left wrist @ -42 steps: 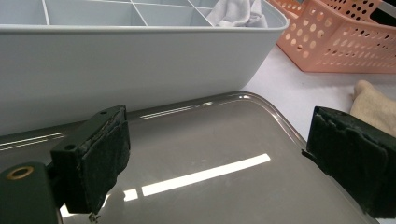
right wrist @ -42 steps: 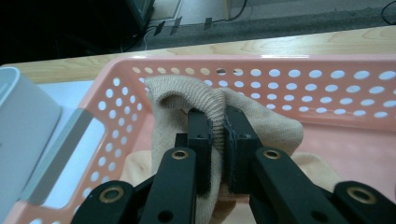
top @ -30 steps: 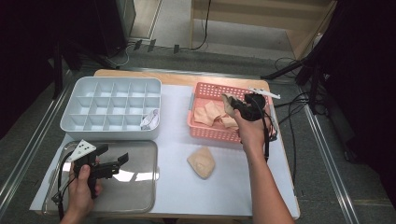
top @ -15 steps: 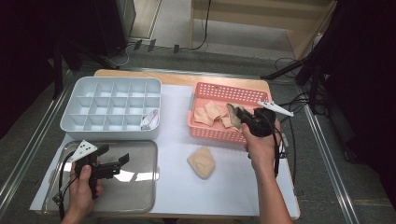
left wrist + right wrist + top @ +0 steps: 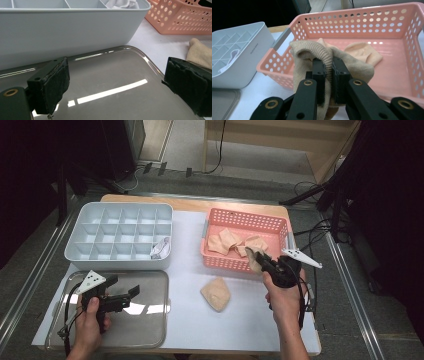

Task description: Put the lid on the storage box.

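My right gripper [image 5: 253,255] is shut on a beige sock [image 5: 254,262] and holds it over the front rim of the pink basket [image 5: 245,216]. In the right gripper view the sock [image 5: 309,51] bunches around the closed jaws [image 5: 328,67], and more beige socks [image 5: 362,51] lie in the basket [image 5: 362,20] behind it. Another beige sock [image 5: 216,293] lies on the white table cover in front of the basket. My left gripper [image 5: 131,292] hangs open over the metal tray [image 5: 145,320], with nothing between its pads [image 5: 53,85].
A white compartment box [image 5: 120,232] stands behind the tray, with a white cloth item [image 5: 161,248] in its front right cell. In the left gripper view the box wall [image 5: 62,27] is close ahead, and the loose sock [image 5: 200,51] lies to the right.
My right gripper has drawn back from over the basket's middle to its front rim, carrying the sock. The left gripper has stayed where it was.
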